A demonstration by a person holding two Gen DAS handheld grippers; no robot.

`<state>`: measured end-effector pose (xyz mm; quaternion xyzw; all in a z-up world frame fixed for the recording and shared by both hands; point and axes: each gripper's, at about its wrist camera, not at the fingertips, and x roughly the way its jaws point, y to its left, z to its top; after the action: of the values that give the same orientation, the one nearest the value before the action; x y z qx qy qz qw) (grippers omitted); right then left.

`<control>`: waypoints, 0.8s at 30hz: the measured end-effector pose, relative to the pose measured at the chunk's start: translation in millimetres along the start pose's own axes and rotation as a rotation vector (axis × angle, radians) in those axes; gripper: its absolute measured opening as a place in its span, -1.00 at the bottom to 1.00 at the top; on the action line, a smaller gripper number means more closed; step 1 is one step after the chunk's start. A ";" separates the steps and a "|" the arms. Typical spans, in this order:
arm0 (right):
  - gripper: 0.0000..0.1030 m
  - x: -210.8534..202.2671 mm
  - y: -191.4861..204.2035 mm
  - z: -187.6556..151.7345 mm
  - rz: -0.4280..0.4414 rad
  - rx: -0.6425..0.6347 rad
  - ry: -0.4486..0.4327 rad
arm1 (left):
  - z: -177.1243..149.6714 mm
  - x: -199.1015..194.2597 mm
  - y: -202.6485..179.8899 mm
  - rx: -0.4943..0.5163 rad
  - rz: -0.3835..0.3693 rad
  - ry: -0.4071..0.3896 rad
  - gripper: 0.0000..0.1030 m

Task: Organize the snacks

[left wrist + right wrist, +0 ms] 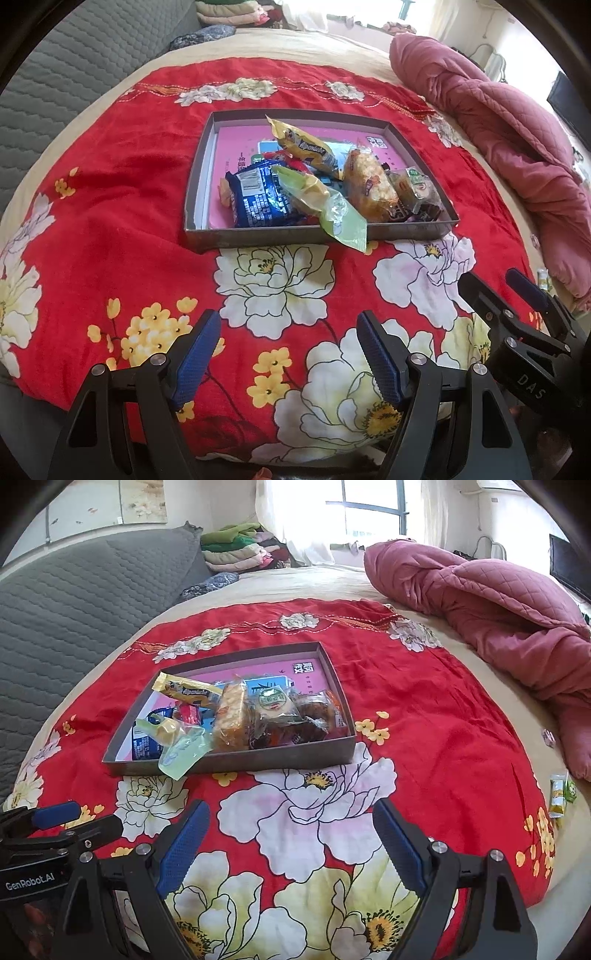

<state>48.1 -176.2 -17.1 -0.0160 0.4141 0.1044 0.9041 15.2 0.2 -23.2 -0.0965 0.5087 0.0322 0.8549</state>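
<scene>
while both claws are hovering low over the red floral blanket (122, 206) on the bed, neither is touching a snack. going left to right: the left claw (288, 354) is standing wide and carrying nothing, well short of the grey tray (258, 238). the tray is sitting mid-blanket with most of the snacks heaped toward its near side: a blue packet (255, 201), a pale green wrapper (332, 210), a yellow bar (306, 146), a puffed rice cake (369, 184) and small clear-wrapped pieces (417, 192). the right claw (291, 834) is likewise gaping wide and empty, near the tray's front wall.

risks noted:
- the green wrapper is overhanging the tray's near rim; a claw brushing it is likely tipping it out onto the blanket.
- the heap is leaning loosely; pulling one packet is probably dragging its neighbours.
- the soft bedding is giving under the tray, so a downward press is likely tilting it.
- two small green-and-yellow packets (559, 794) are lying at the far right bed edge, near the pink quilt (480, 602); a careless nudge is risking them sliding off.
</scene>
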 end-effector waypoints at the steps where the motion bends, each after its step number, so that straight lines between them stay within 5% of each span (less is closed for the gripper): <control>1: 0.74 -0.1 0.6 0.1 0.001 -0.004 0.000 | -0.2 0.4 0.0 0.001 0.001 0.002 0.50; 24: 0.74 5.6 8.7 -2.5 -0.004 -0.041 0.016 | 1.7 0.4 0.6 0.010 0.030 -0.007 0.50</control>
<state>48.0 -166.9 -22.4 -0.0362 0.4190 0.1111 0.9004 16.8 1.1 -22.8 -0.0845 0.5073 0.0430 0.8566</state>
